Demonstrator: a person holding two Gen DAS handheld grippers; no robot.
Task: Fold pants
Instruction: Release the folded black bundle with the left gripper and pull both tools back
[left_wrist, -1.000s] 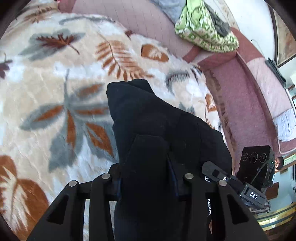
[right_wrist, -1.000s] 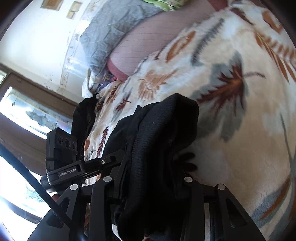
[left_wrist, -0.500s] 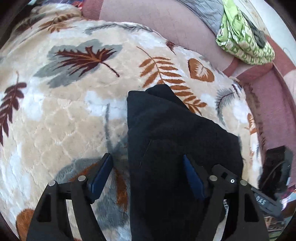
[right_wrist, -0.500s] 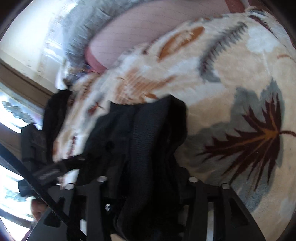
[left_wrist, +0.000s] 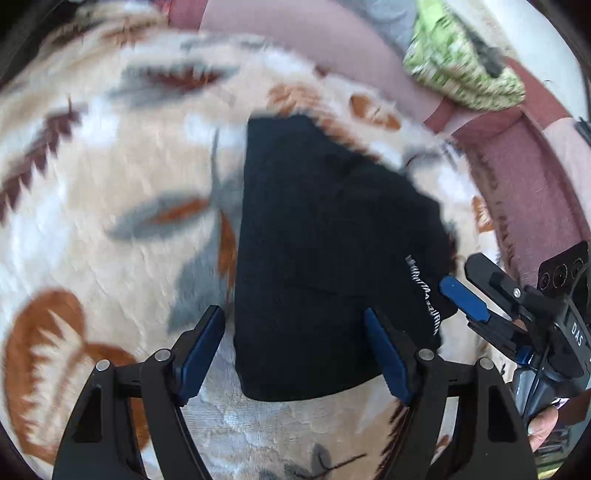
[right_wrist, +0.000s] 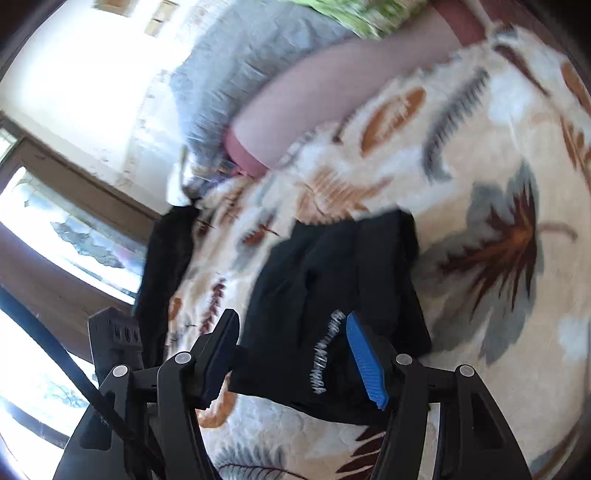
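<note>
The black pants (left_wrist: 325, 251) lie folded into a compact stack on the leaf-patterned blanket (left_wrist: 110, 206); they also show in the right wrist view (right_wrist: 332, 295), with white stitching on the near fold. My left gripper (left_wrist: 295, 354) is open, its blue-padded fingers straddling the near edge of the stack, just above it. My right gripper (right_wrist: 291, 354) is open too, over the stack's near end, and shows at the right of the left wrist view (left_wrist: 480, 295). Neither holds any cloth.
A green patterned bundle (left_wrist: 461, 62) and a grey quilt (right_wrist: 251, 74) lie on pink bedding (left_wrist: 295, 48) at the far end. Another dark garment (right_wrist: 162, 266) hangs at the blanket's left edge by the window (right_wrist: 74, 236).
Both grippers have opened and let go of the pants, then drawn back. The pants now lie flat on the blanket instead of bunched between the fingers.
</note>
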